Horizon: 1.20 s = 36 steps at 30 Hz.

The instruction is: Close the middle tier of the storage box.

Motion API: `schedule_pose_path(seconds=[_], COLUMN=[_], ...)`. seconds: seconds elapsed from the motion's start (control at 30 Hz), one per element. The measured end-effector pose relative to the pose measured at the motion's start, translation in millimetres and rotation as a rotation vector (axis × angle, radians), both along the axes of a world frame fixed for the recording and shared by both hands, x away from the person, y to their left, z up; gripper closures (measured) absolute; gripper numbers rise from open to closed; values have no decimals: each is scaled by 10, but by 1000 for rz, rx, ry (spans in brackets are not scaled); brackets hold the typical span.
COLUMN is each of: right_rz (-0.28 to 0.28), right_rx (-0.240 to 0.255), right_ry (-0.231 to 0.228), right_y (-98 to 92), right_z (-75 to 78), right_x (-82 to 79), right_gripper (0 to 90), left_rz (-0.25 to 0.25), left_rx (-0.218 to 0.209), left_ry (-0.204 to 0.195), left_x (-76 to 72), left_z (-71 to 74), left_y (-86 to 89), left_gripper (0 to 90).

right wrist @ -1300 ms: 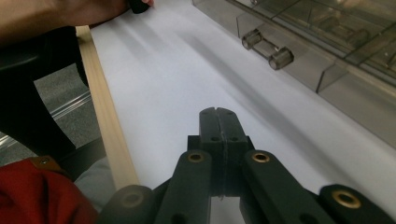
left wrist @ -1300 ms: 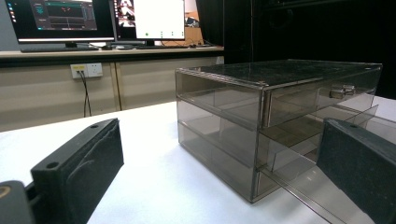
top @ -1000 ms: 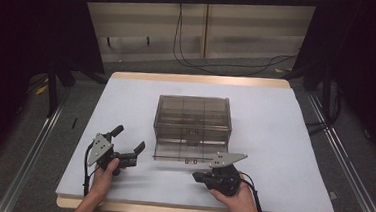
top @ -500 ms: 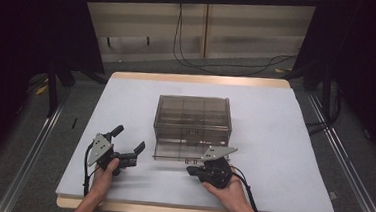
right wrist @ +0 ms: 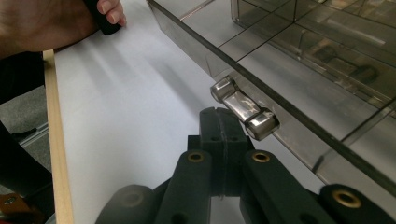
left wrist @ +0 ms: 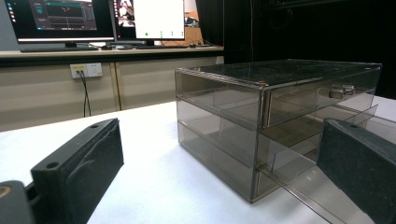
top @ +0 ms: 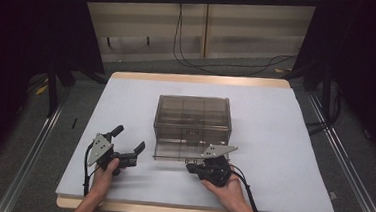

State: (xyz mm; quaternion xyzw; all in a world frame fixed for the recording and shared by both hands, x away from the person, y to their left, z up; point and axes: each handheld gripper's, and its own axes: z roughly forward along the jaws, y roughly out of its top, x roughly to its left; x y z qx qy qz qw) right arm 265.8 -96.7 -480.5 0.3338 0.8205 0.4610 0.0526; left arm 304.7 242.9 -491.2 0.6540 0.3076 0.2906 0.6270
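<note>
Your smoky transparent plastic drawer cabinet (top: 192, 126) stands at the middle of the white-covered table (top: 282, 157), and its bottom drawer (left wrist: 322, 186) already juts out a short way toward you. So, as I judge it, the pull has begun but most of the travel is left, unless you mean to push it back in.

Your right gripper (top: 195, 167) lies low just in front of the drawer with its 2 jaws pressed together on nothing. Your left gripper (top: 131, 152) rests on the table to the left of the cabinet, jaws wide apart and empty.

The right gripper view gives you what the high view cannot: the clear bar-shaped drawer handle (right wrist: 244, 108) sits just above the closed jaw tips, close but not clamped. The left gripper view shows the cabinet from the side, with 2 upper drawers shut and the bottom one slid forward, plus the monitors (left wrist: 98, 18) on the far desk.
</note>
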Motion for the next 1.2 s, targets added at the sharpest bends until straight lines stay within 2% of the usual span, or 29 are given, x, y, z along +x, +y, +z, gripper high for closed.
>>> schedule_pose_path(seconds=[1.2], right_rz=[-36], right_rx=[39], right_ry=[-6], right_y=[17], right_z=[8], right_x=[25], right_gripper=[900], left_rz=[1], left_rx=[2], left_ry=[-1], left_x=[-1], left_z=[1], left_y=[3], left_gripper=[8])
